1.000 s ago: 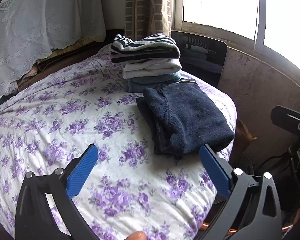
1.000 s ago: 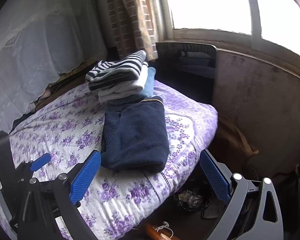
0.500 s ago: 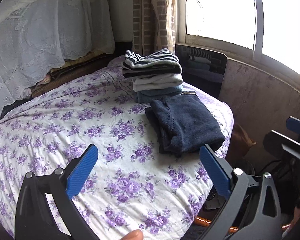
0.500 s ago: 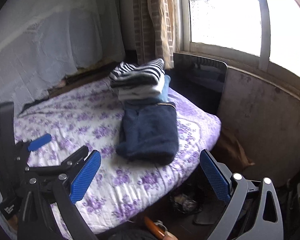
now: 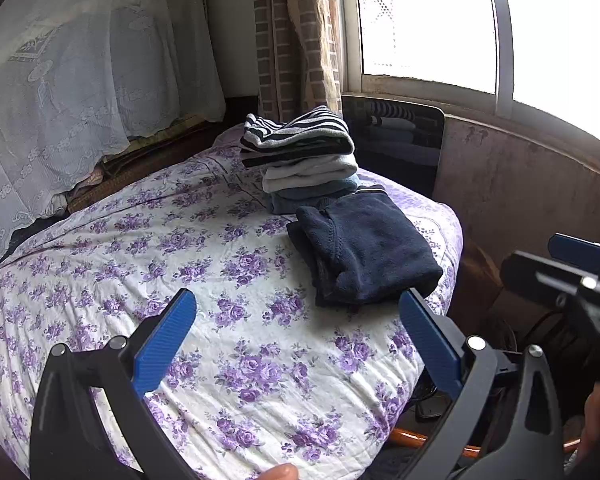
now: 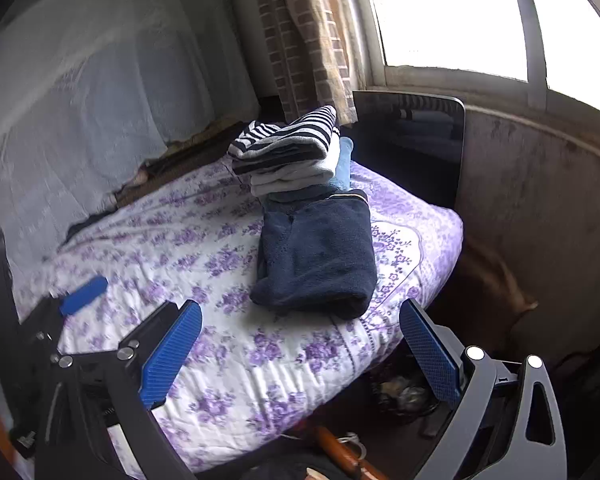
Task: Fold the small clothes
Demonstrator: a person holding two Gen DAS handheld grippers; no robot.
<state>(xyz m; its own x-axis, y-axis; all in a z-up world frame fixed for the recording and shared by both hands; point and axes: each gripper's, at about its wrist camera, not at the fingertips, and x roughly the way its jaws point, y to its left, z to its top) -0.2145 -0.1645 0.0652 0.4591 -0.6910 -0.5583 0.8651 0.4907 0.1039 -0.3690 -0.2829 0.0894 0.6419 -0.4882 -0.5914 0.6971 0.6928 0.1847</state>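
A folded navy sweater (image 5: 364, 250) (image 6: 320, 260) lies on the floral bedspread (image 5: 148, 256) (image 6: 188, 248) near the bed's right corner. Behind it stands a stack of folded clothes (image 5: 304, 156) (image 6: 288, 152), a striped top uppermost. My left gripper (image 5: 300, 344) hovers open over the bed's near part, well short of the sweater, with nothing between its blue pads. My right gripper (image 6: 300, 352) is open too, above the bed's front edge, empty. The other gripper shows at the side of each view (image 5: 572, 264) (image 6: 80, 300).
A dark glossy panel (image 5: 400, 140) (image 6: 412, 140) leans on the wall behind the stack. A window and patterned curtain (image 5: 296, 32) are above, lace netting (image 5: 80, 80) to the left. Clutter and a wooden stick (image 6: 348, 456) lie on the floor under the bed edge.
Both grippers have drawn back from the folded sweater, so the bed and clothes look smaller and farther. The clothes have not moved. Both stay open.
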